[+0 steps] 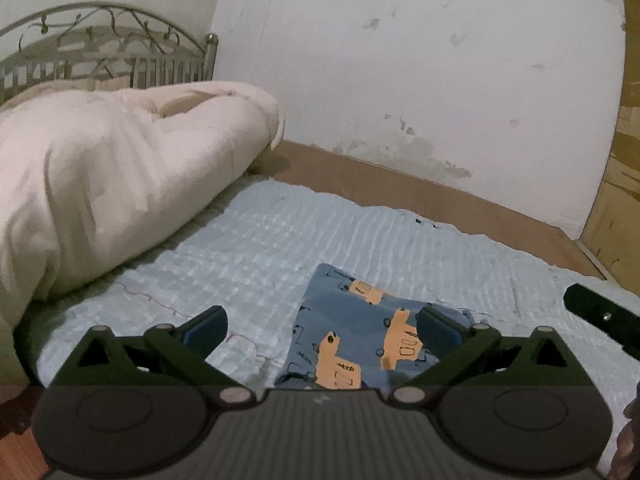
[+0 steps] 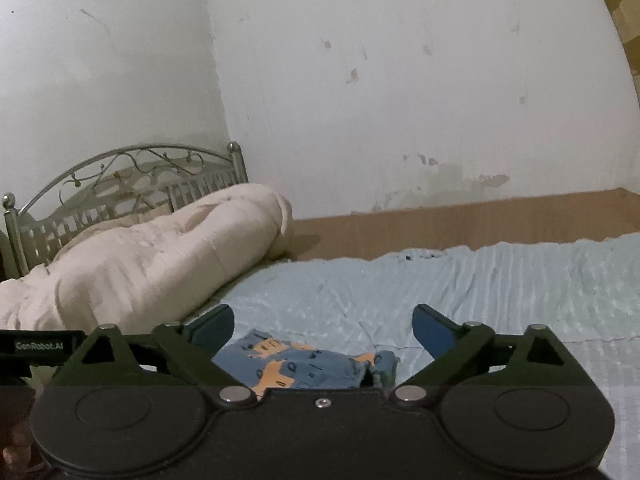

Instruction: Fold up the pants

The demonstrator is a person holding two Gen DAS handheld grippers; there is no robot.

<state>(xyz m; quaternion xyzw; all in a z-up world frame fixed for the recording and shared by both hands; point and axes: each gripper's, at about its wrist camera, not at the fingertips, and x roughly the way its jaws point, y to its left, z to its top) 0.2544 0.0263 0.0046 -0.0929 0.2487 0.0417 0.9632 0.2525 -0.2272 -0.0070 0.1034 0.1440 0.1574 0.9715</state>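
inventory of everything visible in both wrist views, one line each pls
pants: 1, blue with orange vehicle print, folded small on the bed cover near both grippers
bed cover: 1, pale blue, textured, spread over the bed
comforter: 1, cream, bunched at the headboard end
headboard: 1, grey metal with scrollwork
wall: white, scuffed, behind the bed
left gripper: 1, black, blue pads, open
right gripper: 1, black, blue pads, open

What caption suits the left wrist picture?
Open left hand-held gripper above folded truck-print pants on a pale blue bedspread.
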